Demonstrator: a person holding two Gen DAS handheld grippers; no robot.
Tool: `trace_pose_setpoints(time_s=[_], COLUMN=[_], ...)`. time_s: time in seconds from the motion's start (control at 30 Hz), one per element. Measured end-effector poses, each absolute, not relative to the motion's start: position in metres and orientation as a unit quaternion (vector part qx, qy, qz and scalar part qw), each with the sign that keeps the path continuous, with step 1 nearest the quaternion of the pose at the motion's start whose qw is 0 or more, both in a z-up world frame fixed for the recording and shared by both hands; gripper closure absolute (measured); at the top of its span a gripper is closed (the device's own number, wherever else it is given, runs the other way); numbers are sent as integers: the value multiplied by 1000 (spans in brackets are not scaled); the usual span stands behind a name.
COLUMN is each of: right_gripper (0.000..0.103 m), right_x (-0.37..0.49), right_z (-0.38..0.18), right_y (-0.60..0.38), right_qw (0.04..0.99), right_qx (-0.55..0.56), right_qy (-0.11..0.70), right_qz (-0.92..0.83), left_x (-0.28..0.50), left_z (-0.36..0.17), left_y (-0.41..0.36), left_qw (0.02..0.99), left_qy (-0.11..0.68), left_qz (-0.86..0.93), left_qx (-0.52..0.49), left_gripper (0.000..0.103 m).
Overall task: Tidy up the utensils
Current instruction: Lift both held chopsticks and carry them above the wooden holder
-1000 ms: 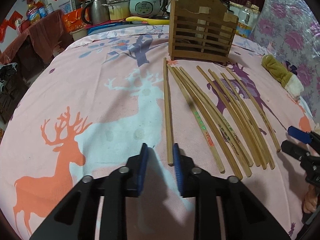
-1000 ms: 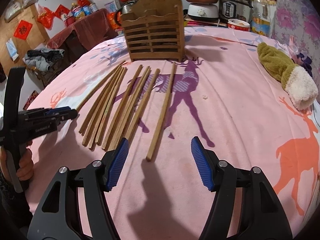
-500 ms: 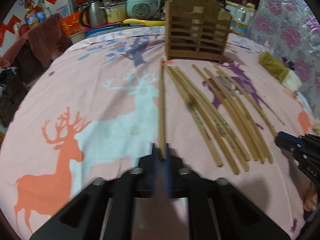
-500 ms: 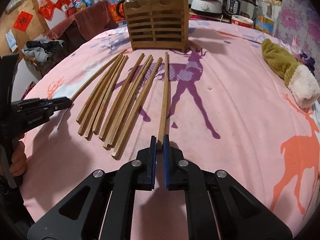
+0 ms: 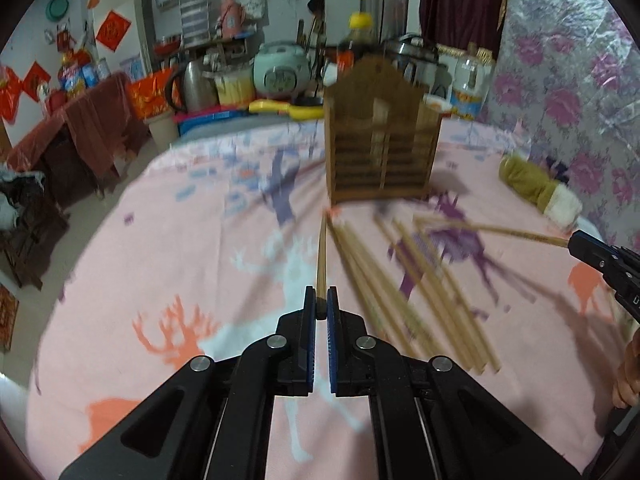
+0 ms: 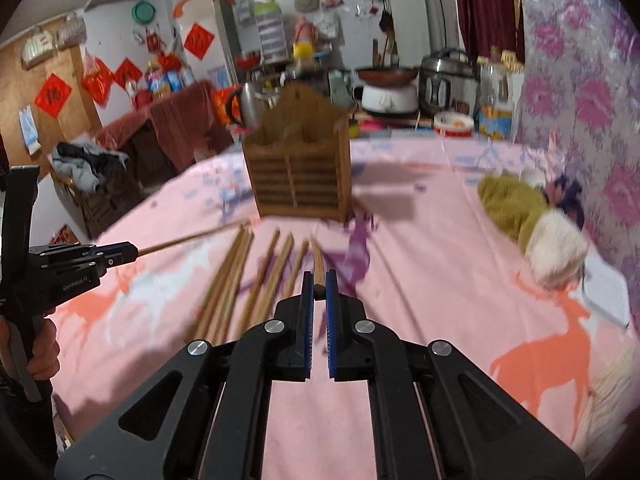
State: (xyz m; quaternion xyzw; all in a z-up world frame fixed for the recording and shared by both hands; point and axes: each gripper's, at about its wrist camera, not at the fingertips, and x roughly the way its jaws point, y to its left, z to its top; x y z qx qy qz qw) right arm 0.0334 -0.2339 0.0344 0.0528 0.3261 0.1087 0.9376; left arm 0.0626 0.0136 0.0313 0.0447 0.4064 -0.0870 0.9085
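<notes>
My left gripper (image 5: pixel 320 300) is shut on the near end of a wooden chopstick (image 5: pixel 321 252), which points toward the slatted wooden holder (image 5: pixel 380 152) and is raised off the cloth. Several more chopsticks (image 5: pixel 420 288) lie fanned out to its right. My right gripper (image 6: pixel 319 286) is shut on another chopstick (image 6: pixel 319 264), also lifted, with the holder (image 6: pixel 298 172) upright straight ahead. Each gripper shows in the other's view: the right gripper (image 5: pixel 580 244) with its stick (image 5: pixel 500 230), the left gripper (image 6: pixel 132 254) with its stick (image 6: pixel 188 239). Loose chopsticks (image 6: pixel 240 280) rest between them.
A pink deer-print cloth (image 5: pixel 160 260) covers the round table. An olive and white plush item (image 6: pixel 520 216) lies at the right. Rice cookers (image 6: pixel 386 92), a kettle (image 5: pixel 196 84) and bottles crowd the far edge behind the holder. A person's hand (image 6: pixel 40 352) grips the left tool's handle.
Both grippers closed, each on the near end of one chopstick, then rose with the sticks off the cloth. The views now tilt up toward the holder.
</notes>
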Motion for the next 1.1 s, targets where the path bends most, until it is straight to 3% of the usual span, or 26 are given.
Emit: trace_pose_setpoints(time_s=[0.7, 0.93, 1.1], right_gripper=[97, 97, 97], right_x=[120, 159, 187], right_z=[132, 187, 195], right_y=[-212, -214, -208], right_qw=[955, 969, 974], right_qx=[21, 48, 53], right_qy=[276, 225, 203], right_qz=[101, 95, 81], left_x=[166, 203, 230], left_z=[168, 229, 220], left_y=[-59, -65, -63], left_qw=[923, 946, 950], left_qy=[361, 304, 296], left_qz=[-105, -97, -91], left_qx=[78, 53, 35], left_gripper=[97, 97, 97])
